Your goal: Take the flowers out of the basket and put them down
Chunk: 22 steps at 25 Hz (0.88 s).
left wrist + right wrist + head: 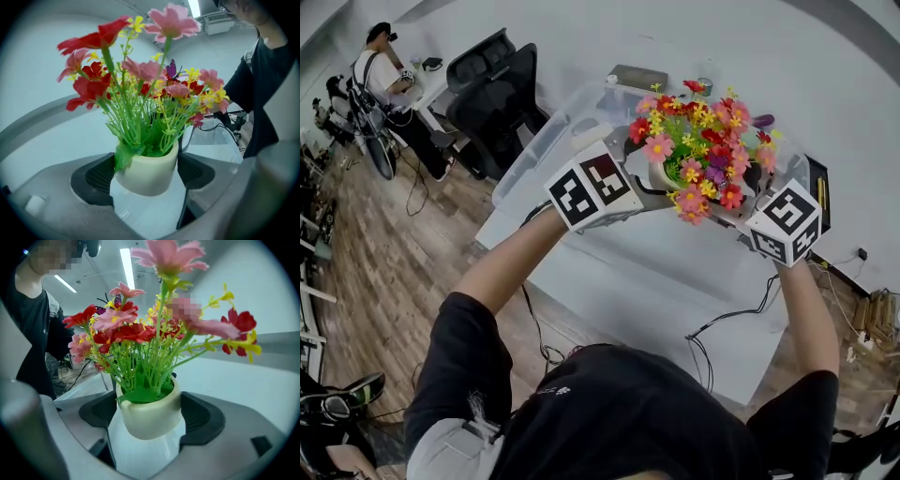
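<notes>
A bunch of red, pink and yellow artificial flowers stands in a small cream pot. In the head view the pot is held between both grippers, over the far part of the white table. My left gripper is shut on the pot from the left, with its dark pads against the pot's sides. From the other side my right gripper is shut on the same pot, pads touching it. A clear plastic basket lies behind and to the left of the flowers.
A black office chair stands behind the table at the left. A person sits at a desk at the far left. Black cables hang over the table's near edge. Wooden floor surrounds the table.
</notes>
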{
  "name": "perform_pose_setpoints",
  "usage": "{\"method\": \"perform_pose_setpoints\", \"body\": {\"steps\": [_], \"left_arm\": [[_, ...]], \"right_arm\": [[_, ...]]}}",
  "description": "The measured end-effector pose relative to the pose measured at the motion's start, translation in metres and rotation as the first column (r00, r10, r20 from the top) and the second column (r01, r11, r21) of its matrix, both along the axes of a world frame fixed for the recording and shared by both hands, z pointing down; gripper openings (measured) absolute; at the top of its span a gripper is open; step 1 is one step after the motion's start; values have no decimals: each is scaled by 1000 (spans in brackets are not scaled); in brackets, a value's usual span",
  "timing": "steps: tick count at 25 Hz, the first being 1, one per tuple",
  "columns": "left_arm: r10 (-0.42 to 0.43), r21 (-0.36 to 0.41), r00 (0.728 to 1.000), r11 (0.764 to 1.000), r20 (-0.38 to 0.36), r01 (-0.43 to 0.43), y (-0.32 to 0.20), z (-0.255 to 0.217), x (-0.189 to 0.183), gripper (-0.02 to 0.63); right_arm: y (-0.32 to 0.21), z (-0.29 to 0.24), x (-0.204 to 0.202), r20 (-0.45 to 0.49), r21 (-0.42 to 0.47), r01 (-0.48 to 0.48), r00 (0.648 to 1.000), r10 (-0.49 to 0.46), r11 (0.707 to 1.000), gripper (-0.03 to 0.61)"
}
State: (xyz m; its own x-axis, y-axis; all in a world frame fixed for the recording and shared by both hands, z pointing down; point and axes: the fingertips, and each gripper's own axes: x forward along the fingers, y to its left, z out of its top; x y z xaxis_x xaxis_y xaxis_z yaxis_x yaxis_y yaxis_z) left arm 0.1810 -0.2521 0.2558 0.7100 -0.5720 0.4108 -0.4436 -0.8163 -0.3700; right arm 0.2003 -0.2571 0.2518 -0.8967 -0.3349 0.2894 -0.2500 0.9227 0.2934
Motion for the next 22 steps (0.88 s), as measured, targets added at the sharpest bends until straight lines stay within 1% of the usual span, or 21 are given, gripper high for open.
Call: {"method": "perform_pose_setpoints", "body": {"steps": [9, 22], "left_arm": [[-6, 0, 1000, 1000, -13, 6, 2, -2, 0, 413], [-33, -1, 999, 999, -11, 33, 9, -10, -3, 413]], "right_arm": [[2, -2, 1, -4, -1, 9, 1000, -9, 1000, 426], [9, -9, -3, 13, -4, 40, 999, -39, 999, 426]]}}
